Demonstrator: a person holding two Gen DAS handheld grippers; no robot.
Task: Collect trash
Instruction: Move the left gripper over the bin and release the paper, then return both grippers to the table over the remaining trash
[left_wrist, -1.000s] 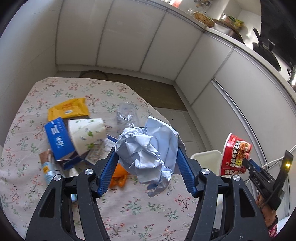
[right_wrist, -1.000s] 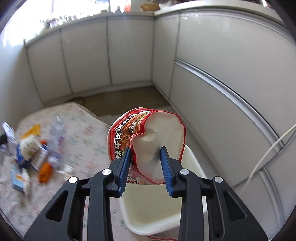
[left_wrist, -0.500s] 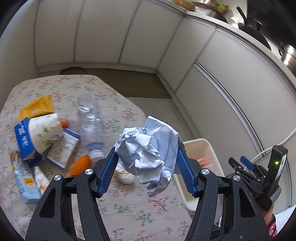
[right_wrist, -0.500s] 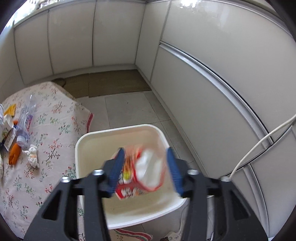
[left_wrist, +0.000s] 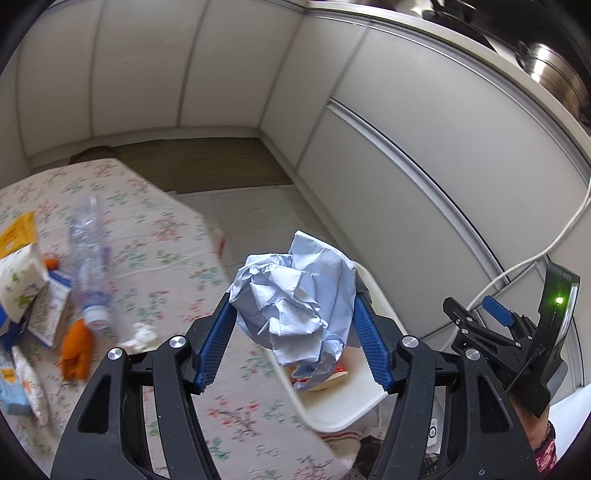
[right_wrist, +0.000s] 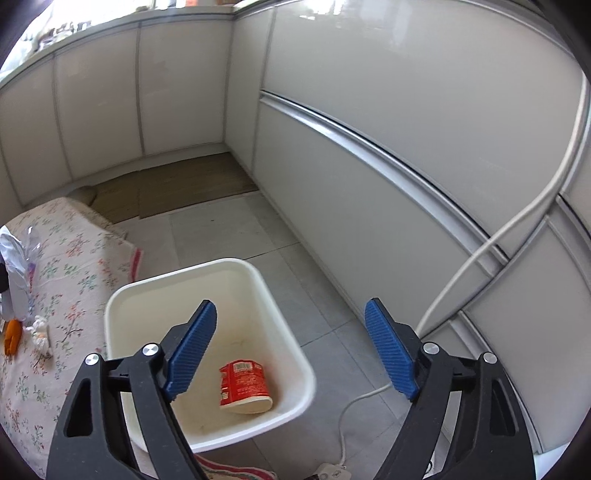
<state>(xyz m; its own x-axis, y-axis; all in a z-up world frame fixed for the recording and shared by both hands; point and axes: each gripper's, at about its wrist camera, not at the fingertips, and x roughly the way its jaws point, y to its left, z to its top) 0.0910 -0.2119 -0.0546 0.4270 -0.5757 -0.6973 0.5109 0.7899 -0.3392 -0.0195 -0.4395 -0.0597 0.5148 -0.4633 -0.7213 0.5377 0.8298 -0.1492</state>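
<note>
White glossy cabinet fronts (right_wrist: 369, 122) curve along the far and right sides of what we see, with grey floor tiles (right_wrist: 229, 236) below them and a white cable (right_wrist: 480, 251) trailing down the right-hand panels. At the left stands the table under a floral-print cloth (left_wrist: 166, 240), and just beside its right edge sits the white rectangular plastic bin (right_wrist: 114, 306) on the floor. Inside the bin, on its bottom towards the near side, we see the red crushed instant-noodle cup (right_wrist: 243, 384) lying on its side. Our right gripper (right_wrist: 291, 350) hangs over the bin with its blue ribbed jaws spread wide; they have just been opening, and nothing is between them. Our left gripper (left_wrist: 291, 343) is pinching the crumpled ball of pale blue paper (left_wrist: 295, 299) between its blue pads, held up over the table's right edge and the bin's near-left rim. Further left on the cloth lie a clear crushed plastic bottle (left_wrist: 86, 251), a yellow packet (left_wrist: 16, 234), a white paper cup with green print (left_wrist: 18, 284), an orange scrap (left_wrist: 75, 349) and a small white wad (left_wrist: 142, 334)
</note>
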